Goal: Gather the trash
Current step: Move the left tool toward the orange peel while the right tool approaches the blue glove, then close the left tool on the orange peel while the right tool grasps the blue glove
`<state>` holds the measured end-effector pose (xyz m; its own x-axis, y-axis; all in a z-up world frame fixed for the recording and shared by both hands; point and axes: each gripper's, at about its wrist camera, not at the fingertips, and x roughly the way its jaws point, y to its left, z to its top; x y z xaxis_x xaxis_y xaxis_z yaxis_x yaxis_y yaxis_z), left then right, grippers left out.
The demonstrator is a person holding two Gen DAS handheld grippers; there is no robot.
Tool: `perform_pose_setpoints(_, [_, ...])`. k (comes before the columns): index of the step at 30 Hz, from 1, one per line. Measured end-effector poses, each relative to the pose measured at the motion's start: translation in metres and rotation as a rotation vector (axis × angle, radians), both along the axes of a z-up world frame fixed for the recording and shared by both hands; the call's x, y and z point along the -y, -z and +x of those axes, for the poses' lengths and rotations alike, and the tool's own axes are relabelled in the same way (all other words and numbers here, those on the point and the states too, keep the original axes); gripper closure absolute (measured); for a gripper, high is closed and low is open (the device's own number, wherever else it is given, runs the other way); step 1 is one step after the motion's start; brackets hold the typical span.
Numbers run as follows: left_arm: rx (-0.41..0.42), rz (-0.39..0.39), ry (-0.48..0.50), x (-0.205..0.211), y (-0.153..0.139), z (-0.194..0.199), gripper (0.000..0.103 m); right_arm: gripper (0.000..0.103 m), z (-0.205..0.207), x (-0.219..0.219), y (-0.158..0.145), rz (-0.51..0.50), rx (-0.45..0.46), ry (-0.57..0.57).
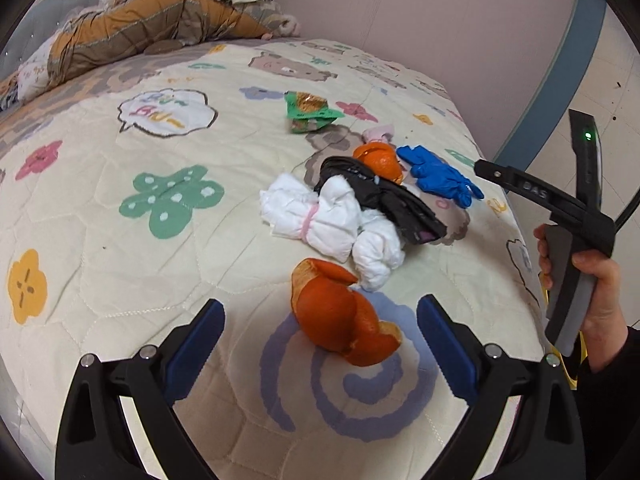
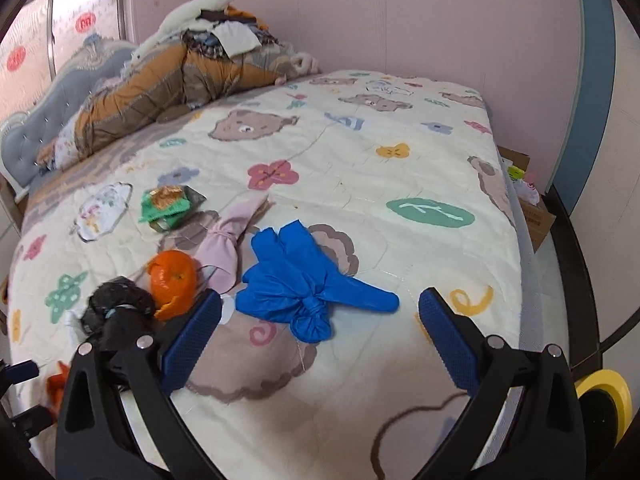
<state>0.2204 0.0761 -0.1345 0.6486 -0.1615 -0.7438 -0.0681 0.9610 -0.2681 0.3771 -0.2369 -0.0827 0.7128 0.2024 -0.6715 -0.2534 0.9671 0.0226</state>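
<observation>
Left gripper point(image 1: 320, 344) released, jaws wide, an orange peel point(image 1: 340, 316) lying loose between them on the bed quilt point(image 1: 120, 264). At 12 o'clock of the peel: white tied bundle point(image 1: 320, 220), black bag point(image 1: 384, 196), second orange peel point(image 1: 382, 162); green wrapper point(image 1: 310, 111) farthest. Right gripper point(image 2: 320, 316) released, jaws wide, knotted blue glove point(image 2: 300, 284) between them, untouched. Pink tied bag point(image 2: 226, 246) at the glove's 10 o'clock. Person's hand point(image 1: 600, 292) on the right tool's handle. Piled bedding point(image 2: 160, 92) far at 11 o'clock.
</observation>
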Motion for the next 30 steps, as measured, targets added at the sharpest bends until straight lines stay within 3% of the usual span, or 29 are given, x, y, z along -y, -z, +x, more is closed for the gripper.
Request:
perform_pose_setpoints(9, [-0.028,-0.028,-0.016,-0.001,0.014,0.009,0.01,0.008,0.037,-0.026,0.032,-0.034,-0.068,-0.005])
perform_pose_setpoints(19, [-0.007,-0.033,-0.001,0.016,0.017,0.016,0.012,0.008,0.052,-0.035,0.048,-0.069,-0.08,0.014])
perform_pose_setpoints(21, [-0.003,-0.033,0.003,0.019,0.018,0.017,0.019,0.009,0.055,-0.036,0.049,-0.067,-0.085,0.018])
perform_pose_setpoints(30, [-0.014,-0.031,0.032,0.027,0.02,0.016,0.061,0.044,0.06,-0.036,0.059,-0.023,-0.133,0.018])
